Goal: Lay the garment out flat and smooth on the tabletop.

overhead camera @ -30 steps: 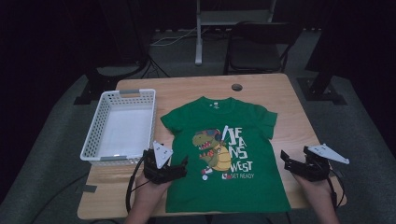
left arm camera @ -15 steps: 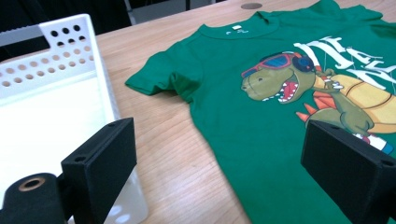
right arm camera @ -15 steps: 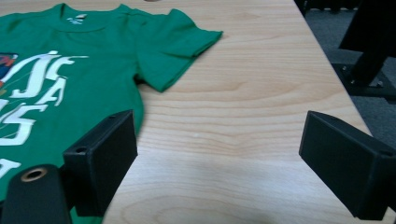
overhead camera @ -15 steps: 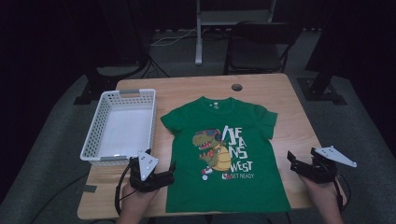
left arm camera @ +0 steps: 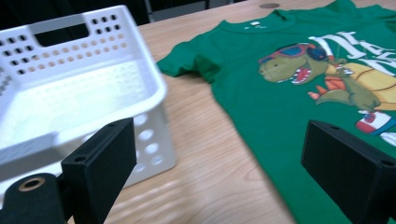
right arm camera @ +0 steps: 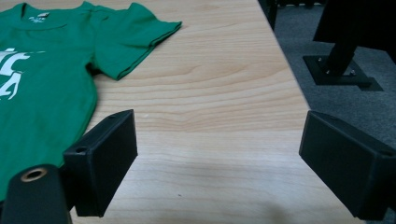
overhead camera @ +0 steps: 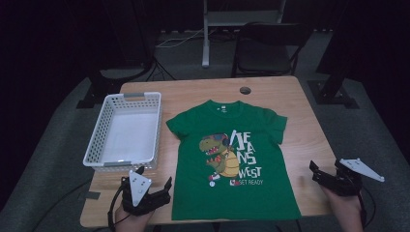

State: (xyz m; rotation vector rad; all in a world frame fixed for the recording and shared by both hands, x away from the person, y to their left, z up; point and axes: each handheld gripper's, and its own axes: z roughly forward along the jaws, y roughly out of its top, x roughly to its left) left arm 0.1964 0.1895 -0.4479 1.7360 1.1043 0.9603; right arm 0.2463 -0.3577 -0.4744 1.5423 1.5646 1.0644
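Two grippers sit at the near edge of the table [overhead camera: 290, 96] in the high view, one at each side of a green shirt [overhead camera: 232, 159] that lies flat, print up, collar away from the person. The left gripper [overhead camera: 153, 192] is just off the shirt's lower left corner, with a white basket [overhead camera: 96, 140] beyond it; the right gripper [overhead camera: 320, 173] is near the lower right hem but apart from it. Both have their jaws spread and nothing between them. This looks like the approach before a first grasp, probably to fold the shirt or move it to the basket.

From the left gripper view, the jaws stand wide apart over bare wood, the shirt [left arm camera: 299, 102] under the right jaw and running on ahead, the basket [left arm camera: 79, 98] close on the other side. The next move calls for sliding toward the hem and getting one jaw under the cloth edge before closing.

From the right gripper view, the jaws are again well apart and empty. The shirt [right arm camera: 42, 88] lies off to the left, its sleeve ahead, so this gripper must shift sideways to meet the hem.
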